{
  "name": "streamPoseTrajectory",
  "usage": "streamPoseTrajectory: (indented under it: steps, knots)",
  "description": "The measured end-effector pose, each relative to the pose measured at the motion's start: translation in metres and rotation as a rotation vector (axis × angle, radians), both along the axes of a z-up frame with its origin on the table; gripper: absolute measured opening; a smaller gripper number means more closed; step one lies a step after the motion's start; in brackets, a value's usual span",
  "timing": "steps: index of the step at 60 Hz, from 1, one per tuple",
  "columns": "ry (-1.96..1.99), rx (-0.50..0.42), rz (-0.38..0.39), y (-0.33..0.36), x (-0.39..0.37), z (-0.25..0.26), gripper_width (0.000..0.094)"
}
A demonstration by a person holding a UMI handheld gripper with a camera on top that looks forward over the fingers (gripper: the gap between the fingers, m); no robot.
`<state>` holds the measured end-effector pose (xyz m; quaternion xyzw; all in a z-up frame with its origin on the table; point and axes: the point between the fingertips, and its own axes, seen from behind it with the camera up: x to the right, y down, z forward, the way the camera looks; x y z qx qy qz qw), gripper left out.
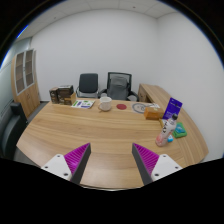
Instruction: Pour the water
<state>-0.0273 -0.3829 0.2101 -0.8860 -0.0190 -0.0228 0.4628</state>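
My gripper (112, 158) is open and empty, its two fingers with magenta pads (77, 156) spread wide above the near part of a large wooden table (100, 130). A white bowl-like vessel (105, 104) stands at the far middle of the table. At the right end stand a small pink cup (162, 140) and a teal object (180, 131), with an orange item (152, 113) behind them. All are well beyond the fingers. Nothing is between the fingers.
A purple-and-white sign (172, 108) stands at the right end. A flat red object (122, 105) and papers (84, 103) lie at the far side, with a dark box (62, 95). Two office chairs (103, 85) stand behind the table. A cabinet (26, 80) is at the left wall.
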Motion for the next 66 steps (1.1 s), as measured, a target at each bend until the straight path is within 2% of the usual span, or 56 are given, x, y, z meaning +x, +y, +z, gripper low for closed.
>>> streamPoseTrajectory:
  steps: [2, 6, 19, 30, 41, 46, 52, 57, 66]
  knots:
    - [0.003, -0.007, 0.0, 0.017, 0.051, -0.019, 0.0854]
    - [0.003, -0.018, -0.014, 0.025, 0.104, -0.041, 0.0855]
    - [-0.027, 0.017, -0.057, 0.063, 0.241, -0.095, 0.0858]
    - [0.026, 0.076, -0.089, 0.121, 0.307, -0.12, 0.0856]
    - [0.059, 0.163, -0.078, 0.183, 0.334, -0.131, 0.0817]
    - [0.056, 0.175, -0.057, 0.201, 0.335, -0.14, 0.0729]
    - [0.037, 0.196, -0.045, 0.212, 0.334, -0.144, 0.0506]
    - [0.031, 0.213, -0.038, 0.215, 0.332, -0.143, 0.0473]
    - [0.009, 0.209, -0.061, 0.219, 0.336, -0.144, 0.0357]
